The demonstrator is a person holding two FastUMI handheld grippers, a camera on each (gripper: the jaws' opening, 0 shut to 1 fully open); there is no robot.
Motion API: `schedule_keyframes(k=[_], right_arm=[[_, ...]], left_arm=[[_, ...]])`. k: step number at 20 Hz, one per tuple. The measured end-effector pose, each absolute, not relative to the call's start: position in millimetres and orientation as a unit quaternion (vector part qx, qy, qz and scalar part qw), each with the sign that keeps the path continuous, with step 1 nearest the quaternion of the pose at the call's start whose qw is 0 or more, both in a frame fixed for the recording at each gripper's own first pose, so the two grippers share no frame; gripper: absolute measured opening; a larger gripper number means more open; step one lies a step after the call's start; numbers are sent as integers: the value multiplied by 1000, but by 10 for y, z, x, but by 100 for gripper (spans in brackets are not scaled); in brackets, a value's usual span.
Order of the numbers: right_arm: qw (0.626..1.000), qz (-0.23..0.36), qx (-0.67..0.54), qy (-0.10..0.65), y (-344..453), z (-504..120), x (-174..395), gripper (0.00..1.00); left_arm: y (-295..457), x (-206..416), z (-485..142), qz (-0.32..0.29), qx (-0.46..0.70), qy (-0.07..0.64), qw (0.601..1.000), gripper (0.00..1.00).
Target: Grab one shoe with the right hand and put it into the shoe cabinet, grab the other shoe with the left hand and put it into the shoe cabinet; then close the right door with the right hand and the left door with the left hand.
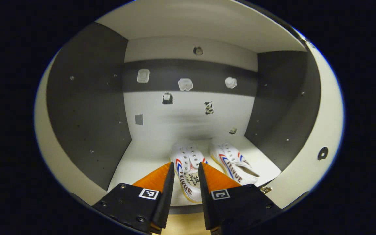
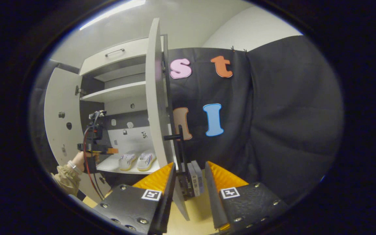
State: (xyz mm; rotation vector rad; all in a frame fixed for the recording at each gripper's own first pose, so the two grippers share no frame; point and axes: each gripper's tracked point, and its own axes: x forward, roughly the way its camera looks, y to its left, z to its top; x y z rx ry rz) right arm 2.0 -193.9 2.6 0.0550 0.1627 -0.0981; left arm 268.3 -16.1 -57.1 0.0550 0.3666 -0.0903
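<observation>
Shoes, 2 of them, stood side by side on the bottom shelf (image 1: 142, 156) of the shoe cabinet (image 2: 119, 58), toes toward the back wall. In the left gripper view the left shoe (image 1: 187, 169) lay straight ahead of the left gripper (image 1: 186, 178), its heel end showing in the gap between the 2 fingers; the fingers were spread apart and I could not see either one pressing the shoe, so I judged it released, not held. The right shoe (image 1: 232, 163) sat just beside it, ahead and to the right of that gripper, its long axis angled slightly away.

In the right gripper view the right gripper (image 2: 189, 179) was parted too, holding nothing, and hung outside the cabinet. The right door (image 2: 157, 98) stood open edge-on, directly ahead and a little left of its fingers, with a dark bar handle (image 2: 179, 143) on the outer face, closest to the right gripper. That made the right hand the nearer one for that door. The left door (image 2: 59, 114) stood open farther off, beside the left gripper and the sleeved hand (image 2: 77, 161) holding it.

Counted: 2 shoes, 2 doors, both open, 2 grippers. Both shoes seemed placed; closing the doors remained
</observation>
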Motion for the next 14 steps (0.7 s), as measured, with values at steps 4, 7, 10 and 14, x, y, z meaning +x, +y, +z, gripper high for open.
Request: schedule_keyframes(k=[4,7,10,14], right_arm=[[995,-26,32,93,-1921,-52,184,68],[995,-12,32,98,-1889,-55,182,80],[995,1,20,96,-1870,-42,201,79],[994,26,26,101,-1703,-58,193,79]], left_arm=[[-284,2160,-106,-60,21,142,988,43],[-309,1813,176,-64,28,118,991,43],[-279,1490,390,-63,31,99,993,43],[-231,1161,555,-62,30,86,994,43]])
